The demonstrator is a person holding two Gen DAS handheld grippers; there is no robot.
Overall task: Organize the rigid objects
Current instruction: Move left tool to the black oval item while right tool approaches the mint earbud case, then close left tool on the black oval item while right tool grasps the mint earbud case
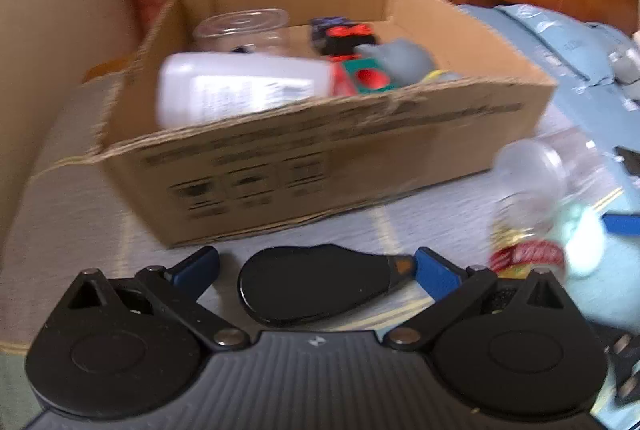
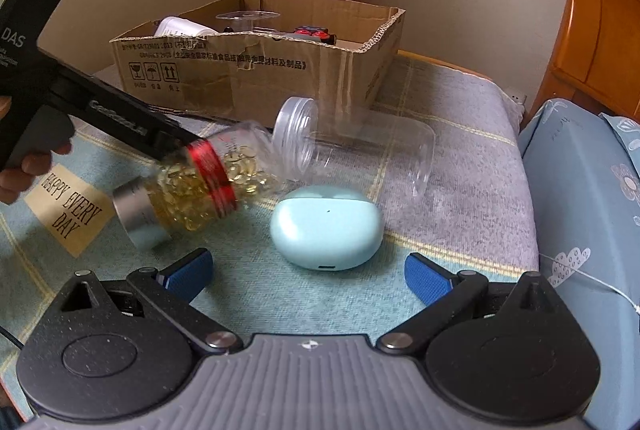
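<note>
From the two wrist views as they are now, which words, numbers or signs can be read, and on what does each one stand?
"HAPPY EVERY DAY": cream card on the bedcover.
"DAS": black body of the left gripper; the smaller lines under it are too small to read.
Chinese print ending "材料及制品", a partly legible standard number, and three handling signs: cardboard box.
Red band on the capsule bottle: blurred.
White bottle label: blurred.

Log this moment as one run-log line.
left gripper open, flat black oval object between jaws | right gripper open, facing mint-green rounded plastic case | red-labelled clear capsule bottle lying outside brown cardboard box | box partly filled
</note>
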